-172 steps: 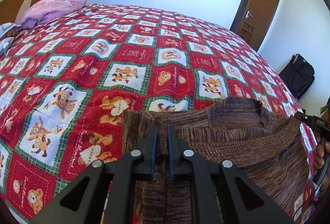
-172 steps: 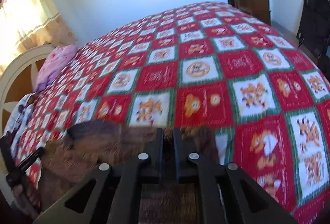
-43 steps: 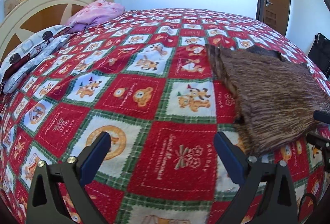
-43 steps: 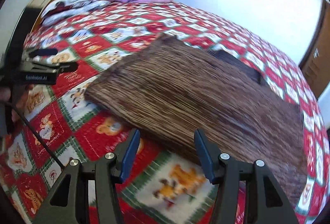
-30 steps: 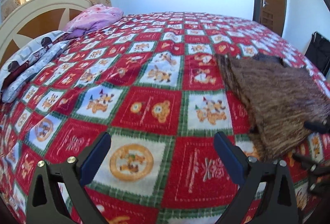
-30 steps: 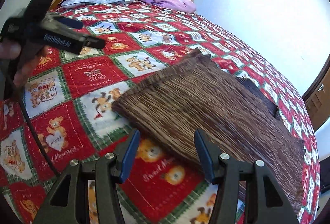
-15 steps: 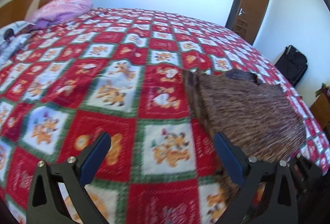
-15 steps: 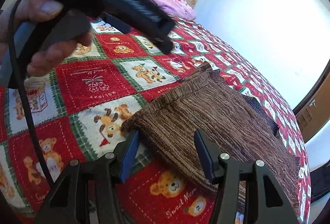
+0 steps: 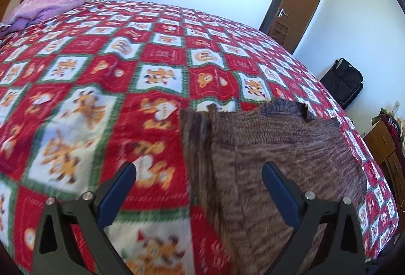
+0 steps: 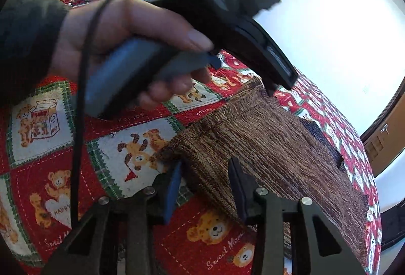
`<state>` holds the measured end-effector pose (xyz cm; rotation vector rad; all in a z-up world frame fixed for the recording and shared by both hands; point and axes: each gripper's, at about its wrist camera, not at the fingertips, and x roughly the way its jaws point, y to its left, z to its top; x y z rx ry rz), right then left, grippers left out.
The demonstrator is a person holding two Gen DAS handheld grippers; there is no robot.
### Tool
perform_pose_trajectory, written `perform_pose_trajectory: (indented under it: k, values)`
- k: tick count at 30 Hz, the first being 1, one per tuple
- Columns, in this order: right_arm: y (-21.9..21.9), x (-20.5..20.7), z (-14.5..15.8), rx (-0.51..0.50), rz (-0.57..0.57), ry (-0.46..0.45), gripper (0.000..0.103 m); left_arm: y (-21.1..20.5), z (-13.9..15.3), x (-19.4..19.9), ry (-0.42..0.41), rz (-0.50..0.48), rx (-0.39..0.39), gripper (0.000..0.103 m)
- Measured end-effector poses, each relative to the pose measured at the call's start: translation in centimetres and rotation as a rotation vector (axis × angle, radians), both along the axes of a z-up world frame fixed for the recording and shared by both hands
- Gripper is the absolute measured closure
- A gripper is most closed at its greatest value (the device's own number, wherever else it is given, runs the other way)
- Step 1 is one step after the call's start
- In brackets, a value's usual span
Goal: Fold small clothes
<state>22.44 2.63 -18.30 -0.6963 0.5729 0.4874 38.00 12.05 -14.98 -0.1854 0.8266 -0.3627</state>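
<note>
Right claw (image 10: 205,186) closing, knit sweater's (image 10: 265,148) near corner between its jaws, no pinch yet. Sweater's long axis runs away up-right across the bed (image 10: 38,148). Left claw (image 9: 198,192) wide, empty, straddling the sweater's (image 9: 278,148) left edge. Right is nearer.

A brown knitted sweater (image 9: 273,148) lies flat on the bed (image 9: 157,52), on its red, white and green patchwork cover, near the bed's right edge in the left wrist view. Its knit is streaked in light and dark brown. One side is folded over into a narrow doubled strip, and a dark neck opening shows at its far end.
</note>
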Motion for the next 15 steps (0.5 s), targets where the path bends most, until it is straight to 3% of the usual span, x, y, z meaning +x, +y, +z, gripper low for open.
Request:
perform_pose_trajectory:
  k: [7, 10, 12, 13, 14, 15]
  values:
    - [0.4, -0.1, -0.1, -0.006, 0.020, 0.002, 0.075, -0.9, -1.1, 1.9, 0.022, -0.013, -0.001, 0.006]
    - [0.5, -0.2, -0.1, -0.005, 0.028, 0.005, 0.082, -1.0, -1.2, 2.1, 0.039, -0.032, -0.021, 0.026]
    - [0.4, -0.1, 0.0, 0.003, 0.029, 0.013, 0.094, -1.2, -1.7, 2.5, 0.070, -0.049, -0.026, 0.060]
    - [0.1, 0.0, 0.1, 0.015, 0.024, 0.017, 0.094, -1.3, -1.8, 2.7, 0.082, -0.055, -0.031, 0.061]
    - [-0.2, 0.1, 0.3, 0.030, 0.021, 0.021, 0.096, -1.2, -1.7, 2.7, 0.079, -0.048, -0.043, 0.070]
    - [-0.4, 0.1, 0.5, 0.041, 0.018, 0.023, 0.096, -1.2, -1.6, 2.7, 0.073, -0.044, -0.045, 0.095]
